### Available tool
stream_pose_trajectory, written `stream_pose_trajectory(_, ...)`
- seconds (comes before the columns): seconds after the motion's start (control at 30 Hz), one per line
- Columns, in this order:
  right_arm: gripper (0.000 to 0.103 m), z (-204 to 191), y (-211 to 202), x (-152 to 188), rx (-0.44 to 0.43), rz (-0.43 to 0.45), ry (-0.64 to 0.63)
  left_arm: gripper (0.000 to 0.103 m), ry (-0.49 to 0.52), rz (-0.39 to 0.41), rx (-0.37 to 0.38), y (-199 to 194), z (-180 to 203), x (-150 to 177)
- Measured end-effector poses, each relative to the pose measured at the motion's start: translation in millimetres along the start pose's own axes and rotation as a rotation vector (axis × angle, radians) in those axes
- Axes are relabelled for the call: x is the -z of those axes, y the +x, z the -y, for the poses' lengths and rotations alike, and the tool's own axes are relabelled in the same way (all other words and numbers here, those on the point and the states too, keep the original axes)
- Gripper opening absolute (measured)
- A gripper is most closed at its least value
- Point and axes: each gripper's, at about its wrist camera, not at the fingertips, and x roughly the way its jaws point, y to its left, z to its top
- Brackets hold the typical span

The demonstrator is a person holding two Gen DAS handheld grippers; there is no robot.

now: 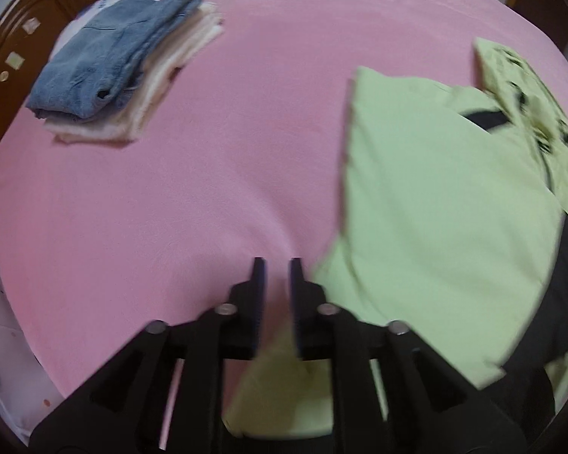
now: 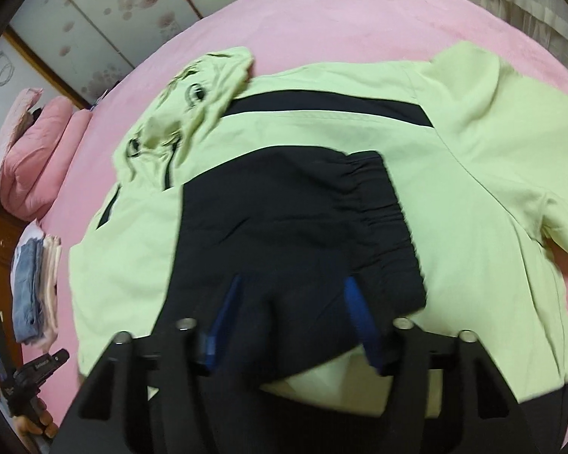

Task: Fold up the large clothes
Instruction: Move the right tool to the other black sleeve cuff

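A light green jacket with black panels (image 2: 359,136) lies spread on the pink bed, its hood (image 2: 193,102) bunched at the far left. A black sleeve with an elastic cuff (image 2: 295,212) is folded across its body. My right gripper (image 2: 295,302) hovers open over that sleeve, blue pads apart, holding nothing. In the left wrist view the jacket (image 1: 435,208) fills the right side. My left gripper (image 1: 278,265) is over the pink sheet at the jacket's left edge, its jaws a narrow gap apart and empty.
A stack of folded clothes, blue denim (image 1: 106,60) on cream (image 1: 163,87), sits at the bed's far left; it also shows in the right wrist view (image 2: 34,283). Pink pillows (image 2: 30,151) and a wooden headboard (image 1: 15,38) lie beyond. Pink sheet (image 1: 170,208) spreads between.
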Motion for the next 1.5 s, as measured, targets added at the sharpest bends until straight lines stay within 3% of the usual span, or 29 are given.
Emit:
stream_pose_trajectory(0.03,0.067,-1.7,-8.7,3.6,0.007,-0.005,-0.004,0.038,0.004,0.0,0.016,-12.5,5.9,10.0)
stream_pose_trajectory(0.07,0.072,-8.3,-13.0,8.1,0.006,-0.015,-0.019,0.056,0.008,0.007,0.029,-23.3,19.4,15.1)
stream_pose_trajectory(0.1,0.076,-14.4,-17.1,11.2,0.002,-0.022,-0.037,0.065,0.014,0.027,0.042,-33.6,25.6,21.4)
stream_pose_trajectory(0.2,0.078,-29.4,-30.1,22.2,0.019,-0.028,-0.11,0.07,0.051,0.075,0.05,-59.7,37.8,44.4)
stream_pose_trajectory(0.3,0.083,-41.9,-40.5,30.4,0.036,-0.024,-0.169,0.07,0.102,0.073,0.049,-69.7,53.1,58.6)
stream_pose_trajectory(0.6,0.085,-69.5,-60.0,49.7,0.056,-0.051,-0.257,0.071,0.183,0.068,0.09,-78.8,65.6,86.8)
stream_pose_trajectory(0.9,0.085,-79.9,-72.8,77.4,0.103,-0.065,-0.262,0.071,0.168,0.07,0.143,-97.0,44.8,99.5)
stream_pose_trajectory(1.17,0.085,-89.0,-98.0,104.7,0.218,-0.07,-0.326,0.071,0.185,0.071,0.168,-114.1,23.3,108.9)
stream_pose_trajectory(1.3,0.085,-89.0,-106.0,113.3,0.235,-0.1,-0.293,0.071,0.221,0.084,0.154,-124.1,18.0,117.8)
stream_pose_trajectory(1.5,0.085,-86.8,-120.7,123.6,0.246,-0.097,-0.251,0.071,0.231,0.086,0.195,-130.0,12.7,137.3)
